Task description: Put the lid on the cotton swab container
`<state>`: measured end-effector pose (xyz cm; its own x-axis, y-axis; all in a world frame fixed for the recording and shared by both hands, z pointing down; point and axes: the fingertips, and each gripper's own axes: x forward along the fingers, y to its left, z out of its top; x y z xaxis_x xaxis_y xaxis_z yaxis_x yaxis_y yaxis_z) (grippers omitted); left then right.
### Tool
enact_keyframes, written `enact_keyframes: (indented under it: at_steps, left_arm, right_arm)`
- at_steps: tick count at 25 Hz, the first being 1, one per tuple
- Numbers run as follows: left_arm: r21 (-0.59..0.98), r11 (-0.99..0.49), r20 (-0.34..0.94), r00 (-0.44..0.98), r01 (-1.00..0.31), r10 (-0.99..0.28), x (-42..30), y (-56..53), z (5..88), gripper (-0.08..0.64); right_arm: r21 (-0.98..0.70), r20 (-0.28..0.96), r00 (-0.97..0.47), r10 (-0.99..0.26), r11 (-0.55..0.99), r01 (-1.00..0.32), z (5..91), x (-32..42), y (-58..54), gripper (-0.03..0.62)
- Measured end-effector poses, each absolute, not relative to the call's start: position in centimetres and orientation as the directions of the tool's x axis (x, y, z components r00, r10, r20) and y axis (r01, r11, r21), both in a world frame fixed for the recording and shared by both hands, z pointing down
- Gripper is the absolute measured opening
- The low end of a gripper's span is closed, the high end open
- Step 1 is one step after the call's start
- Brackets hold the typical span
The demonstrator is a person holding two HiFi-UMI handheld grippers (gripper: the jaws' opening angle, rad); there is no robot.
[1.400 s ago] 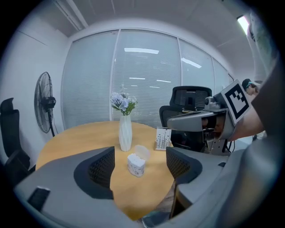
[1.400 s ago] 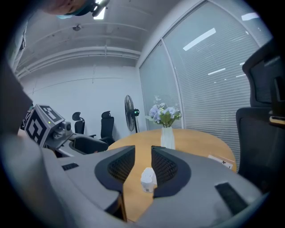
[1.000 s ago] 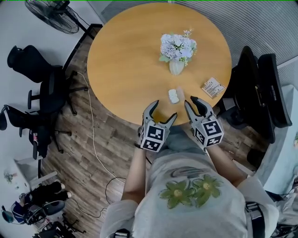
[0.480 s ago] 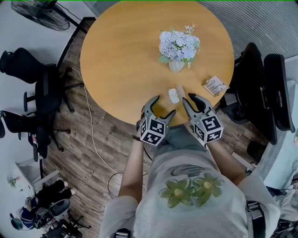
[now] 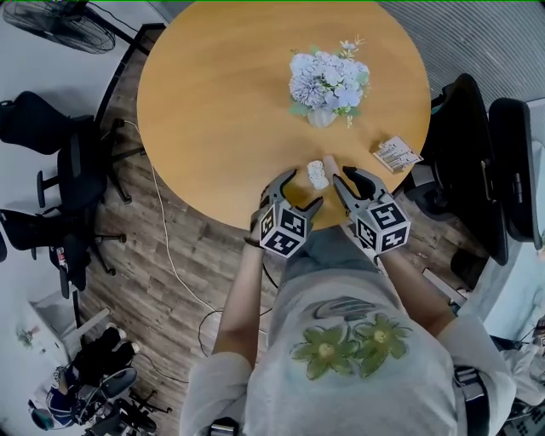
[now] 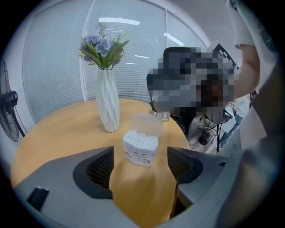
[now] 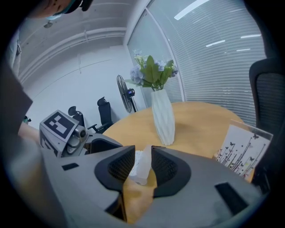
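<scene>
The cotton swab container [image 5: 317,175] is a small white tub packed with swabs, standing near the table's front edge. In the left gripper view the container [image 6: 140,147] stands just beyond my open left gripper [image 6: 140,165], centred between the jaws. The translucent lid [image 6: 147,124] stands right behind it. In the right gripper view the lid [image 7: 141,165] stands on the table between the pads of my right gripper [image 7: 142,164]. These jaws are set narrow. The lid lies against the right pad, and a sliver of gap shows at the left pad. Both grippers [image 5: 295,192] [image 5: 352,180] hover at the table edge.
A white ribbed vase of pale blue flowers [image 5: 324,83] stands mid-table behind the container. A small printed card [image 5: 395,155] leans at the right rim of the round wooden table [image 5: 221,102]. Office chairs [image 5: 477,170] and a floor fan [image 5: 60,19] surround it.
Both grippers have moved forward to the table edge. The left now faces the container, and the right has come around the lid.
</scene>
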<state>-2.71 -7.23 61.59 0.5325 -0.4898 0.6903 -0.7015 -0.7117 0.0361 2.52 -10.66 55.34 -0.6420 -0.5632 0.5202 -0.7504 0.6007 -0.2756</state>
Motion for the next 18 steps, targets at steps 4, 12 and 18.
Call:
enact_keyframes:
  at_steps: [4,12,18]
  left_arm:
    - [0.040,-0.729,0.704,0.538,-0.683,-0.464,-2.5,-7.7,62.5,0.380]
    - [0.054,-0.775,0.724,0.559,-0.630,-0.404,-1.8,-8.1,63.9,0.377]
    - [0.053,-0.801,0.741,0.562,-0.596,-0.369,-1.4,-8.3,64.8,0.377]
  right_arm:
    - [-0.305,0.531,-0.643,-0.551,0.583,-0.753,56.0,2.6,-11.0,0.120]
    - [-0.401,0.537,-0.659,-0.526,0.528,-0.748,57.1,2.8,-11.2,0.120]
    - [-0.441,0.533,-0.677,-0.508,0.516,-0.735,57.3,2.6,-11.2,0.120]
